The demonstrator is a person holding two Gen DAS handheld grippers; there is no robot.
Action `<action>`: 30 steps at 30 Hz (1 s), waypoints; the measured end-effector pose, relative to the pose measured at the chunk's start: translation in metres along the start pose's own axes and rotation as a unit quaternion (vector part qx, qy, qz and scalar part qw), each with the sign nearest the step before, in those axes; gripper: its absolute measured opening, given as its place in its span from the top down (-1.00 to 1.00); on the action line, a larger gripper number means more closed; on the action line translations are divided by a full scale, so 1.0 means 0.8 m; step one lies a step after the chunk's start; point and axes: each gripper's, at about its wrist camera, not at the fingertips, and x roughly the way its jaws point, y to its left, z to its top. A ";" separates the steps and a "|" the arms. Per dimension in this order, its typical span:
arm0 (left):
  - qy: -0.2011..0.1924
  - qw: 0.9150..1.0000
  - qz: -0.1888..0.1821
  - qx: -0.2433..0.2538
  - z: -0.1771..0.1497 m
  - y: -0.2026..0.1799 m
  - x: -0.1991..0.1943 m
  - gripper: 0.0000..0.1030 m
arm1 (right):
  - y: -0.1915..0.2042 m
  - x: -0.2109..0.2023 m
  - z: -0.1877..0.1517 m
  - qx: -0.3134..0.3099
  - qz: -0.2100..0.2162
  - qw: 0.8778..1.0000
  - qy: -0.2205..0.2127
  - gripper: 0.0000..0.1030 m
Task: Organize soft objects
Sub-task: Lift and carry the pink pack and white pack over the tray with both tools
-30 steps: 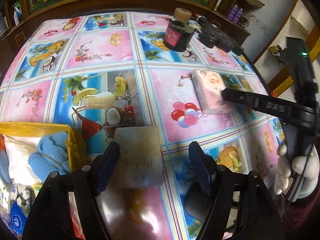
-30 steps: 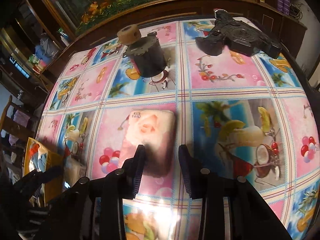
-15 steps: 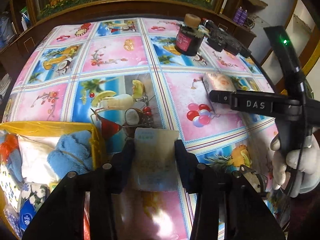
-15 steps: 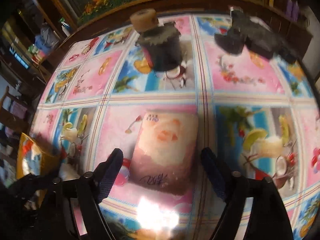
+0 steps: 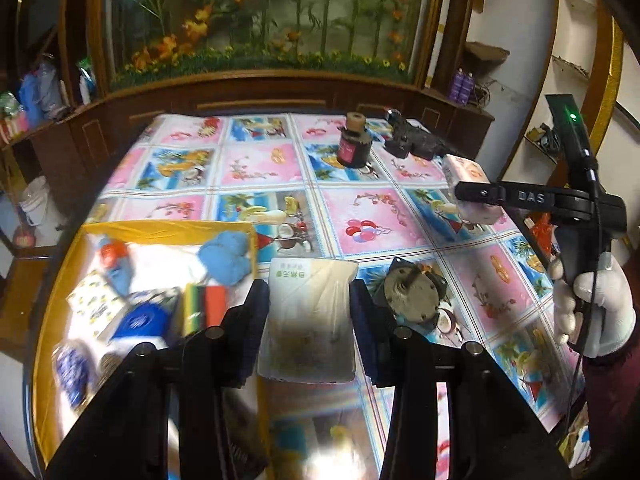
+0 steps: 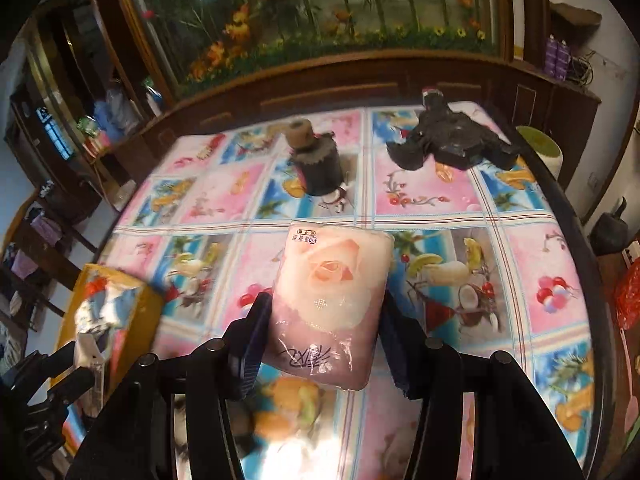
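white letters "das" stand on the side of the black arm of the right gripper (image 5: 476, 192), seen from the left wrist view. the pale tissue pack (image 5: 310, 312) between the left gripper's jaws carries a short line of green chinese characters near its far edge, too small to read surely. in the right wrist view, the pink rose tissue pack (image 6: 332, 300) bears a small dark brand block of chinese characters at its far corner and large dark brush-style characters at its near end, both upside down and not legible.
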 end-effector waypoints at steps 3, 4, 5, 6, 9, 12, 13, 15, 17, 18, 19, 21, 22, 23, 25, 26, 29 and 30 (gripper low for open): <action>-0.023 1.000 0.017 -0.013 -0.020 0.003 -0.035 0.24 | 0.020 -0.042 -0.027 -0.013 0.030 0.999 -0.014 0.00; -0.028 0.999 0.024 -0.016 -0.026 0.004 -0.043 0.24 | 0.030 -0.055 -0.039 -0.019 0.041 0.999 -0.016 0.00; -0.035 0.999 0.034 -0.019 -0.032 0.005 -0.053 0.24 | 0.033 -0.064 -0.048 -0.024 0.048 0.998 -0.017 0.00; -0.041 0.998 0.045 -0.020 -0.039 0.006 -0.061 0.24 | 0.043 -0.073 -0.059 -0.031 0.057 0.998 -0.018 0.00; -0.051 0.996 0.070 -0.025 -0.057 0.014 -0.077 0.24 | 0.065 -0.097 -0.090 -0.052 0.077 0.996 -0.018 0.00; -0.056 0.994 0.086 -0.033 -0.075 0.025 -0.088 0.24 | 0.085 -0.110 -0.114 -0.070 0.092 0.993 -0.014 0.00; -0.057 0.994 0.090 -0.036 -0.079 0.029 -0.092 0.24 | 0.092 -0.115 -0.122 -0.077 0.095 0.992 -0.013 0.00; -0.059 0.993 0.097 -0.041 -0.088 0.034 -0.097 0.24 | 0.105 -0.119 -0.131 -0.090 0.097 0.991 -0.012 0.00; -0.063 0.991 0.106 -0.044 -0.095 0.039 -0.103 0.24 | 0.120 -0.123 -0.143 -0.100 0.102 0.990 -0.009 0.00; -0.065 0.991 0.108 -0.046 -0.099 0.042 -0.106 0.24 | 0.128 -0.124 -0.147 -0.104 0.104 0.989 -0.007 0.00; -0.067 0.991 0.110 -0.048 -0.102 0.045 -0.109 0.24 | 0.137 -0.123 -0.150 -0.109 0.105 0.988 -0.006 0.00; -0.070 0.990 0.111 -0.052 -0.105 0.052 -0.113 0.24 | 0.150 -0.121 -0.152 -0.118 0.105 0.987 -0.005 0.00; -0.071 0.990 0.113 -0.053 -0.108 0.054 -0.115 0.24 | 0.155 -0.122 -0.154 -0.122 0.106 0.987 -0.003 -0.01; -0.073 0.989 0.115 -0.054 -0.111 0.056 -0.117 0.24 | 0.163 -0.121 -0.155 -0.126 0.107 0.986 -0.002 -0.01; -0.074 0.988 0.121 -0.054 -0.114 0.060 -0.118 0.24 | 0.175 -0.118 -0.156 -0.133 0.107 0.985 0.001 -0.01; -0.074 0.988 0.122 -0.056 -0.115 0.064 -0.118 0.24 | 0.179 -0.117 -0.157 -0.136 0.109 0.985 0.003 -0.01; -0.073 0.988 0.124 -0.061 -0.117 0.074 -0.116 0.24 | 0.198 -0.106 -0.157 -0.144 0.111 0.983 0.008 -0.01; -0.073 0.987 0.126 -0.062 -0.118 0.077 -0.115 0.24 | 0.205 -0.103 -0.158 -0.147 0.114 0.982 0.010 -0.01</action>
